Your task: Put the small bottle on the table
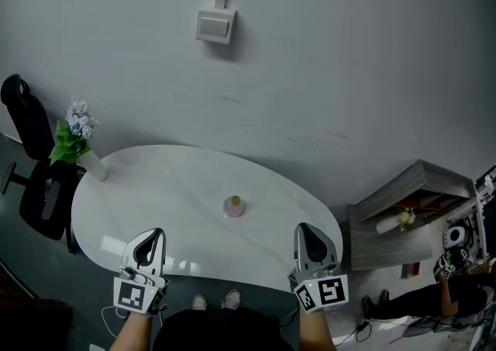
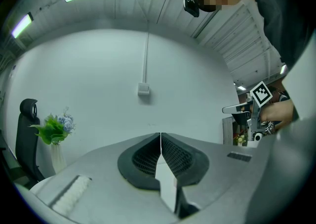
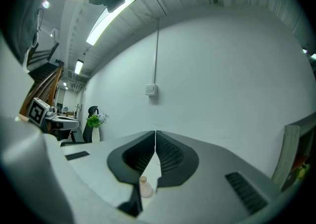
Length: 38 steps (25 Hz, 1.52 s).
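A small pink bottle with a tan cap stands upright near the middle of the white oval table. The right gripper view shows the bottle low down, beyond the jaws and apart from them. My left gripper hovers over the table's near edge at the left, shut and empty. Over the near edge to the right of the bottle is my right gripper, also shut with nothing held. Both jaw pairs meet tip to tip in their own views.
A white vase with flowers stands at the table's far left end. A black office chair is beyond it. A grey shelf unit stands to the right. The grey wall carries a switch box.
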Each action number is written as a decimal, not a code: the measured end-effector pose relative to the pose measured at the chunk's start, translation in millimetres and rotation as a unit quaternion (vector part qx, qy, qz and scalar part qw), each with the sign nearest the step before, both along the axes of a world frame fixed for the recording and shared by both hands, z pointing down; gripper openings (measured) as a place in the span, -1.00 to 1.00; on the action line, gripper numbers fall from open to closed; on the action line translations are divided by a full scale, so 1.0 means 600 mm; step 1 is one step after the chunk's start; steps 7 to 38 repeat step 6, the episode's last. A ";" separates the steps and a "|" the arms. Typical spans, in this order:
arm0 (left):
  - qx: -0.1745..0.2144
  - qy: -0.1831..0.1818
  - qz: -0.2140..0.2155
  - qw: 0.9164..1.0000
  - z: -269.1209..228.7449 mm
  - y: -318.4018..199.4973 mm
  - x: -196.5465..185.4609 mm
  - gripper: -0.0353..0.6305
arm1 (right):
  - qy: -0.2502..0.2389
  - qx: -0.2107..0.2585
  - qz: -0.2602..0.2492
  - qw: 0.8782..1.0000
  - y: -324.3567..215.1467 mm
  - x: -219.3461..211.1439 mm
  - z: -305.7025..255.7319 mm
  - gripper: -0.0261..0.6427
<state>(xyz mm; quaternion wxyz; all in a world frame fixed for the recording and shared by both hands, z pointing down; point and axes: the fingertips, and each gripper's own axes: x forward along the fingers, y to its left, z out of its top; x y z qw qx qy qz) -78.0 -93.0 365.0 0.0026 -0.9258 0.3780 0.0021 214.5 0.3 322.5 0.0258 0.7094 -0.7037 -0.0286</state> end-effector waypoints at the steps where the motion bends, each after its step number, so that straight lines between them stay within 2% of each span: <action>1: 0.000 0.000 0.000 1.000 0.000 -0.001 0.000 -0.87 | 0.000 0.000 0.000 1.000 -0.002 0.000 0.000 -0.89; 38: 0.001 0.002 0.000 1.000 -0.002 -0.005 -0.001 -0.87 | 0.002 0.002 -0.002 1.000 -0.008 -0.003 -0.004 -0.89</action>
